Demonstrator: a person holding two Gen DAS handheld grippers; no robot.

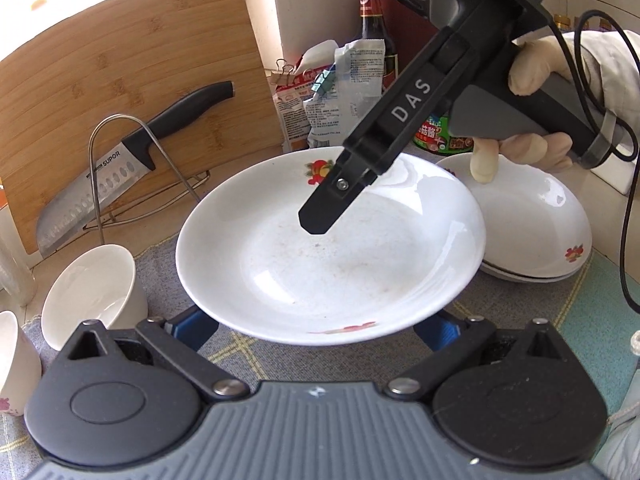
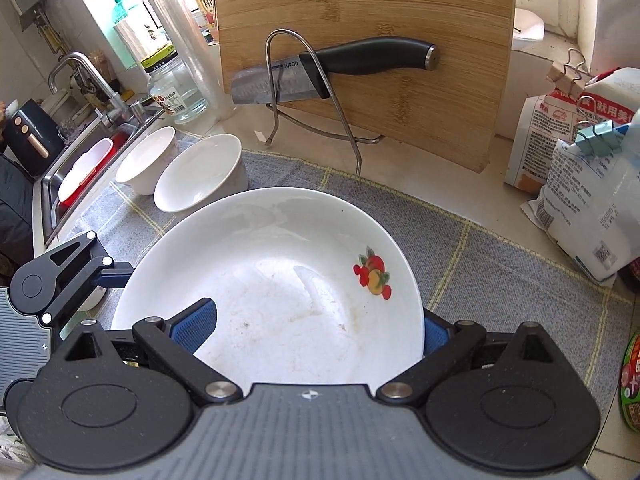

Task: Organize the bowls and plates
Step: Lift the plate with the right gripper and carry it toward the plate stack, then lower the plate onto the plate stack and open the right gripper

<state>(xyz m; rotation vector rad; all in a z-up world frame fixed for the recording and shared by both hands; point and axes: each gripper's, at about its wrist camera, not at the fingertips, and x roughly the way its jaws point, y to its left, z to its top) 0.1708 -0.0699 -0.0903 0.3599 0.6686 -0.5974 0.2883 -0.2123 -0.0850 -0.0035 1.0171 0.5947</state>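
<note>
The plate [image 1: 332, 256] hides the left tongs [image 1: 320, 330], spread wide beneath its near rim. The right tongs [image 2: 310, 332] clasp the plate's rim, one finger inside, the other partly hidden outside.

In the left wrist view the plate [image 1: 332, 248] hides both blue pads of the left gripper [image 1: 320, 330], so its grip cannot be judged. At nine o'clock the frame edge cuts a cup [image 1: 14, 364]. Package print [image 2: 576, 200] is illegible.

plate [image 1: 320, 264]: white, fruit print, perhaps lifted | stacked plates [image 1: 536, 220] | bowls [image 2: 196, 180] upright
</note>
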